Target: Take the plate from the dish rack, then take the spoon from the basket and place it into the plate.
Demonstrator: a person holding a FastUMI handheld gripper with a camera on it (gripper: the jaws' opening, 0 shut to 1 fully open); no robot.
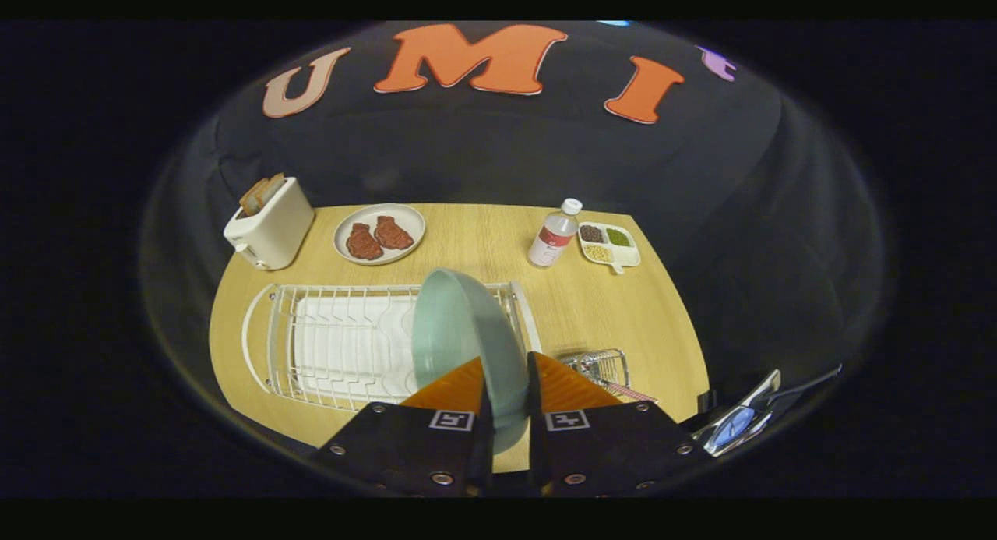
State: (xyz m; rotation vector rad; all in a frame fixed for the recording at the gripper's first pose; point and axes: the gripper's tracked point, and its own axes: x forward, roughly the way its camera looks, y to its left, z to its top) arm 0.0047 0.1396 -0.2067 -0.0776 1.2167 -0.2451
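Pale green, the plate [467,345] stands on edge, its rim pinched between the two fingers of the gripper [508,400], which are closed tight on it. It is held up in front of the white wire dish rack [335,345] on the wooden table [607,306]. Just right of the fingers sits a small wire basket [604,365] with the spoon [627,390] poking out of it. Beyond the rack are a toaster [269,224] with bread, a plate of brown food [379,234], a bottle [554,234] and a divided snack tray [609,245]
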